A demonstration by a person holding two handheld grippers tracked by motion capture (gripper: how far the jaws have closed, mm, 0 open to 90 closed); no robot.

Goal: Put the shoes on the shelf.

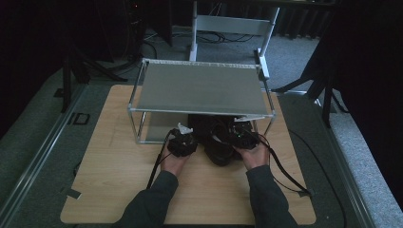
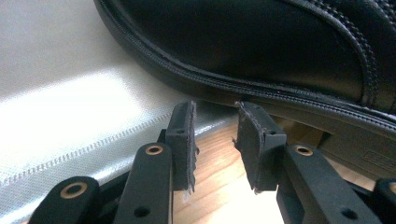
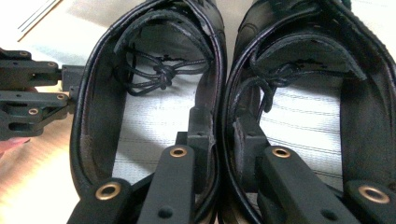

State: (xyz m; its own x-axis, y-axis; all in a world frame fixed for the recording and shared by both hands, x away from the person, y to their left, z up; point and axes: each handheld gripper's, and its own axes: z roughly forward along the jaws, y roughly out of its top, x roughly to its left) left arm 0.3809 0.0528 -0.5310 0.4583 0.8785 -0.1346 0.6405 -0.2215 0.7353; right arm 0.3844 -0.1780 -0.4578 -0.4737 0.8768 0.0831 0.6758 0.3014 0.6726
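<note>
High view shows you at a pale wooden table (image 1: 119, 190) set on grey carpet, with dark curtains behind and a white frame farther back. On the table stands one metal-framed rack (image 1: 199, 90) with a grey upper shelf and a lower shelf lined with silvery woven matting.

You have two black leather shoes (image 1: 221, 140), side by side at the rack's front right, partly under the upper shelf. They are lace-up shoes with stitched seams, dark soles and pale striped insoles; the laces lie loosely knotted inside the openings.

Your right gripper (image 3: 219, 140) has one jaw inside each shoe and pinches the two adjoining inner walls together, so it grips both shoes at once.

Your left gripper (image 2: 215, 140) sits at the outer side of the left shoe (image 2: 261, 51), its tips just at the sole edge, above the seam where matting meets wood. Its jaws stand a little apart with nothing between them; the right gripper view shows its tips against that shoe's outer wall.
</note>
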